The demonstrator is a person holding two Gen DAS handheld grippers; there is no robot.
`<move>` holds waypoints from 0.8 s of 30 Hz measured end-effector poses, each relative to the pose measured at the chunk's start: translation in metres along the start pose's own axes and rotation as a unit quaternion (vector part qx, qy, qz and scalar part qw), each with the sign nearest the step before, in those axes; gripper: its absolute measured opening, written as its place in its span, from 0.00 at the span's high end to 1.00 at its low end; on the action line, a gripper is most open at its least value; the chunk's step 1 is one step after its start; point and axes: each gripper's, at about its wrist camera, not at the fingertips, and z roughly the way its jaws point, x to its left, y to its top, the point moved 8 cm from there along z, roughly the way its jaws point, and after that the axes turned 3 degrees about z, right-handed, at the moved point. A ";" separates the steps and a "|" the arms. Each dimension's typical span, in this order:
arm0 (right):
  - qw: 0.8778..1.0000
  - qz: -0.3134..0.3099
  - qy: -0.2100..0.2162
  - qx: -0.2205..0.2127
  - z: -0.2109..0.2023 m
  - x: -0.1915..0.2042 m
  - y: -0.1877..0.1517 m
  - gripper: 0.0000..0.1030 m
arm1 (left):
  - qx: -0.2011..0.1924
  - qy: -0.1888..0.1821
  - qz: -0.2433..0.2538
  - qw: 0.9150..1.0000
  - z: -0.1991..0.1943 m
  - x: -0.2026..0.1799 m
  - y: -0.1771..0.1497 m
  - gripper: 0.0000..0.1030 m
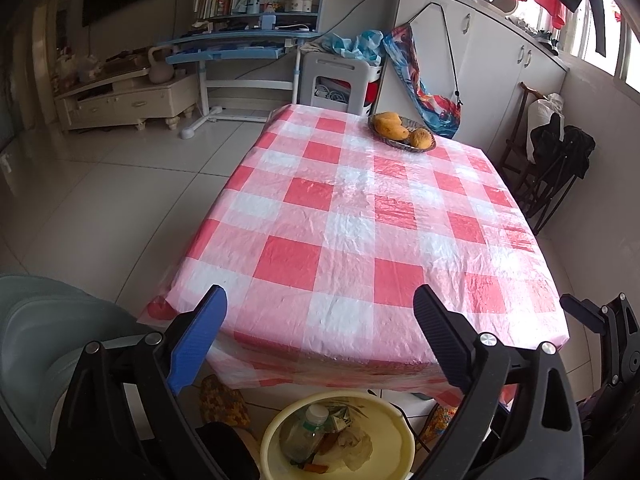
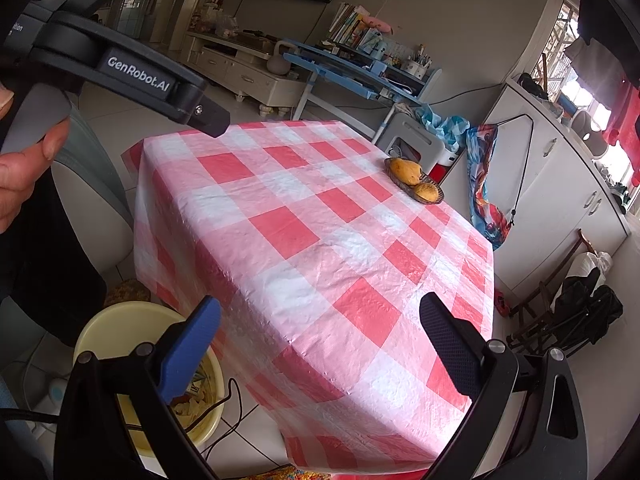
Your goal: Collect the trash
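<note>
A yellow basin stands on the floor under the table's near edge. It holds a clear plastic bottle, crumpled paper and other scraps. My left gripper is open and empty, above the basin and the near edge of the table. My right gripper is open and empty over the table's near corner; the basin shows at its lower left. The left gripper's body is at the upper left of the right wrist view, held by a hand.
A red and white checked plastic cloth covers the table. A basket with mangoes sits at its far end, also in the right wrist view. A grey-green chair stands at left. White cabinets and folded chairs line the right wall.
</note>
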 end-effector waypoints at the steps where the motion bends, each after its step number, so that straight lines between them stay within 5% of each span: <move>1: 1.000 0.000 0.000 0.001 0.000 0.000 0.000 0.08 | -0.001 0.000 0.001 1.000 0.000 0.000 0.001 0.12; 24: 1.000 -0.006 -0.001 0.000 0.000 0.005 0.002 0.08 | -0.003 0.000 0.005 1.000 -0.001 0.000 0.001 0.11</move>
